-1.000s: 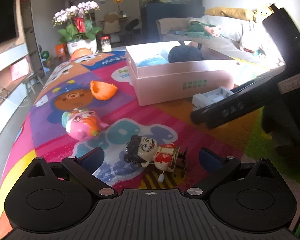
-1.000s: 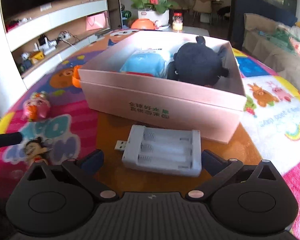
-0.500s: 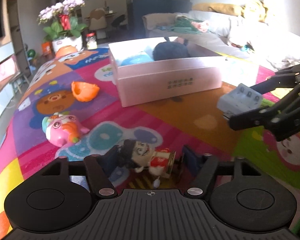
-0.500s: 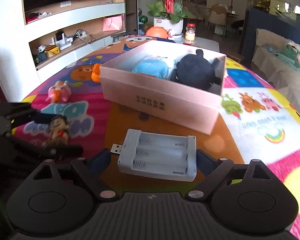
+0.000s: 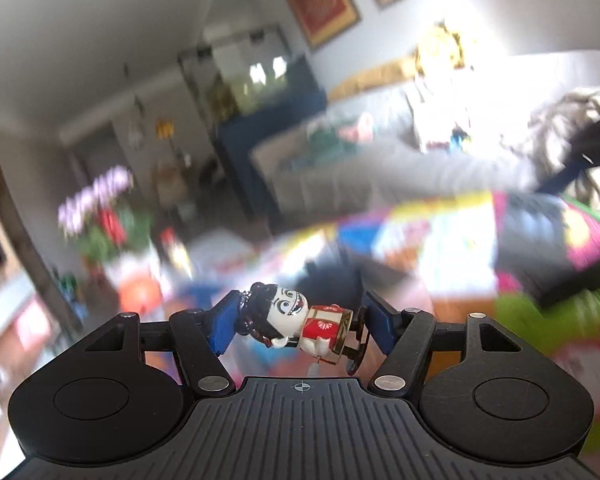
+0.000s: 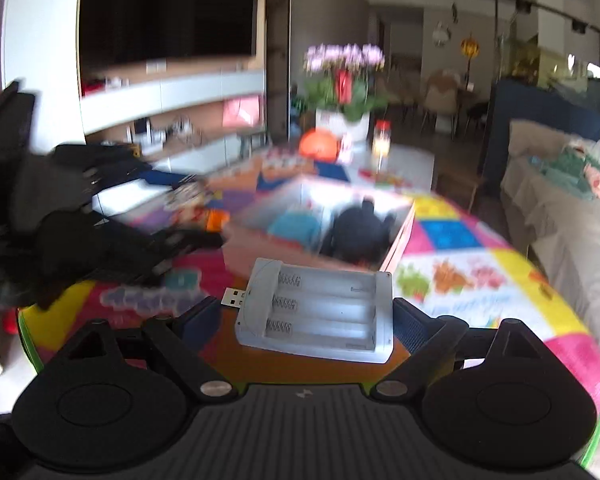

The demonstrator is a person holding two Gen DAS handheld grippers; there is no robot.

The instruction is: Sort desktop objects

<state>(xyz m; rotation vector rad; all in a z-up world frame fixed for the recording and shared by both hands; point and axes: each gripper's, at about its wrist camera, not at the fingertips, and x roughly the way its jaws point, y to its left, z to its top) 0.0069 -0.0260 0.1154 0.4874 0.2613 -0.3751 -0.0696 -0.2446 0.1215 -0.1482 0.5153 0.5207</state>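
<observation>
A: Big picture first: the bench (image 6: 452, 236) with its bright cartoon-print cover fills the middle of the right wrist view, blurred by motion.

B: And on it sits the pink box (image 6: 260, 244), open-topped, with a blue toy (image 6: 296, 228) and a black plush (image 6: 360, 236) side by side inside.

A: Beyond the far end, a pot of pink flowers (image 6: 344, 80) stands next to an orange ball (image 6: 318, 144). Over on the right, a grey sofa (image 6: 572, 208).

B: Now the right gripper (image 6: 306, 316). Its jaws are clamped on the white battery charger (image 6: 320, 312), one blue pad on each end.

A: The charger lies flat between them, three empty slots facing up, USB plug poking out to the left. It hangs above the bench, just this side of the box.

B: Left side of that view, the left gripper shows as a dark smear, too blurred to read.

A: Switch to its own camera, then. The left gripper (image 5: 300, 320) has its jaws closed on the wind-up figure (image 5: 300, 320).

B: Lying sideways, that one: black hair and white grinning face toward the left pad, red-and-gold body and key toward the right.

A: It's lifted clear of the cover. Everything behind it is a blur.
</observation>
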